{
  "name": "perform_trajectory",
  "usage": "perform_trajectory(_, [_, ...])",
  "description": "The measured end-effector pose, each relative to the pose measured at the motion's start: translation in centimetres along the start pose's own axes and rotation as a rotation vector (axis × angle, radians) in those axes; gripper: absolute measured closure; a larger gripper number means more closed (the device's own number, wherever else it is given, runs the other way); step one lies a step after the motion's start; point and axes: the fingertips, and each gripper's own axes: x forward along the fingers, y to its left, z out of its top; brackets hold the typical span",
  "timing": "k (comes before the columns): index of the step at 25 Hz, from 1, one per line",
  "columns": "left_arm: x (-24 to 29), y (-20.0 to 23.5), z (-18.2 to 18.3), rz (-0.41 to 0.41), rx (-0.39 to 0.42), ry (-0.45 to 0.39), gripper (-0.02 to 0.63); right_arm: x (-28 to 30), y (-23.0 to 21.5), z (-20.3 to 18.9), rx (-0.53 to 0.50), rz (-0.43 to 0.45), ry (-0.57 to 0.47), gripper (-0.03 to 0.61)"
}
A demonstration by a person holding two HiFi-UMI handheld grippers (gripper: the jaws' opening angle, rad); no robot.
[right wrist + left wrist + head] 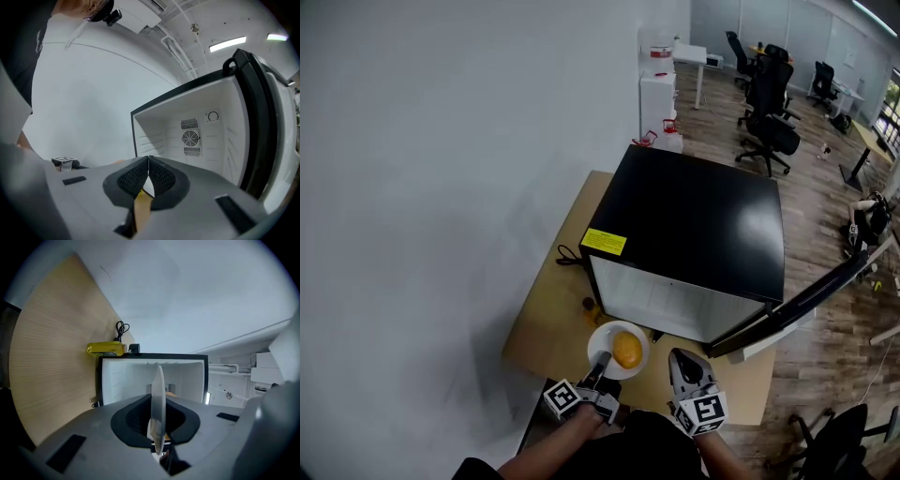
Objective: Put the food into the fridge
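A black mini fridge [694, 225] stands on the wooden table [548, 323] with its door [811, 298] swung open to the right. Its white inside [136, 376] [197, 136] faces both grippers. My left gripper [602, 360] is shut on the near rim of a white plate [604, 339] that carries a round orange piece of food [627, 350], just in front of the opening. In the left gripper view the plate [158, 399] shows edge-on between the pads. My right gripper [680, 360] [148, 165] hovers beside it, shut and empty.
A small yellow object [105, 348] and a black cable [567, 255] lie on the table by the fridge's left side. A white wall runs along the left. Office chairs [769, 112] and desks stand on the floor beyond the fridge.
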Motion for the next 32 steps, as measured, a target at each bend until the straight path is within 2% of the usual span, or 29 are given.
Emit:
perform_trajectory(5, [2.8,1.9,-0.5,-0.009,0.012,0.0,0.588,1.2,-2.4,-1.2,0.021,0.005,0.048,0.518])
perform_trajectory(10, [5.2,3.3,0.1,-0.006,0.02,-0.01,0.588,2.8,-4.2,-1.1,0.027,-0.006,0.049,0.518])
perform_trajectory(17, [8.4,5.8,1.2,-0.013,0.073,-0.052,0.588,4.4,-6.2,-3.2,-0.025,-0.024,0.08,0.518])
perform_trajectory(21, [9.8,6.6,1.2,-0.014,0.072,-0.067,0.588,5.0,-6.3,-4.8,-0.048,-0.022,0.116,0.518])
perform_trajectory(28, [12.7,8.9,1.0,-0.015,0.072,-0.023,0.589,6.9,-6.7,-6.4,0.007,-0.027,0.139,0.518])
perform_trajectory(32, [13.6,10.7,1.8,0.011,0.078,-0.032,0.589,7.6,-6.8,-7.0,0.032,-0.044,0.144,0.518])
